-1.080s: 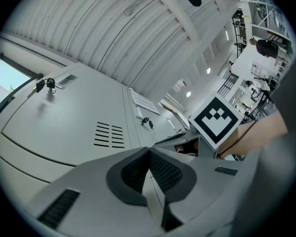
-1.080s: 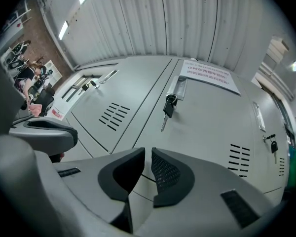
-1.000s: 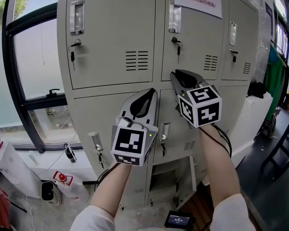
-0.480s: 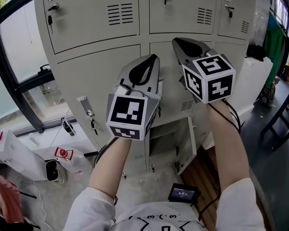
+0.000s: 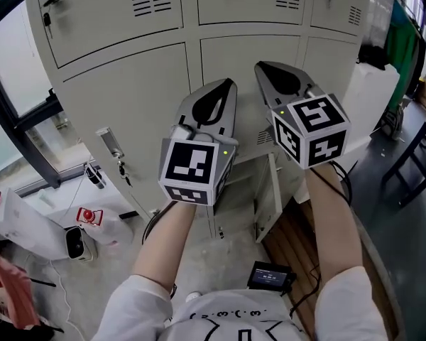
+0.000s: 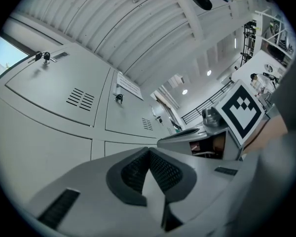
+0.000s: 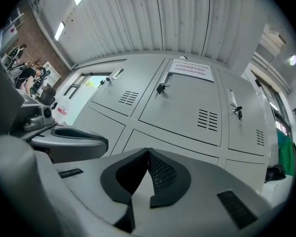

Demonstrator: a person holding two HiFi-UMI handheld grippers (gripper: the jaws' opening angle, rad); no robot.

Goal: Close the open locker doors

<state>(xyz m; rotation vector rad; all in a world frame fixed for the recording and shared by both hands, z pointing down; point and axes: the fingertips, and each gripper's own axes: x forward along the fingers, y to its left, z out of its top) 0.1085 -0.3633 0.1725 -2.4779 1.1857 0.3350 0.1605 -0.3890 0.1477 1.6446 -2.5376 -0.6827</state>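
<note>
A bank of beige metal lockers [image 5: 128,91] fills the head view. In the bottom row, one locker stands open with its door [image 5: 269,196] swung out toward me, below and between my two hands. My left gripper [image 5: 229,84] is held up in front of the middle row, shut and empty. Beside it, my right gripper [image 5: 259,67] is also shut with nothing in it. Neither touches a door. In the left gripper view the left gripper [image 6: 148,151] has its pads together. The right gripper view shows the right gripper [image 7: 148,151] in the same state, pointing at closed upper doors [image 7: 187,105].
A small black device [image 5: 269,276] lies on the floor before the open locker, beside wooden boards [image 5: 298,244]. A white camera-like unit [image 5: 76,244] and bags sit at lower left under a dark window frame [image 5: 25,137]. A black table [image 5: 415,165] stands at right.
My view has tipped downward, so the lockers have slid up the frame and the open bottom door has come further into view. Both grippers now sit lower against the lockers.
</note>
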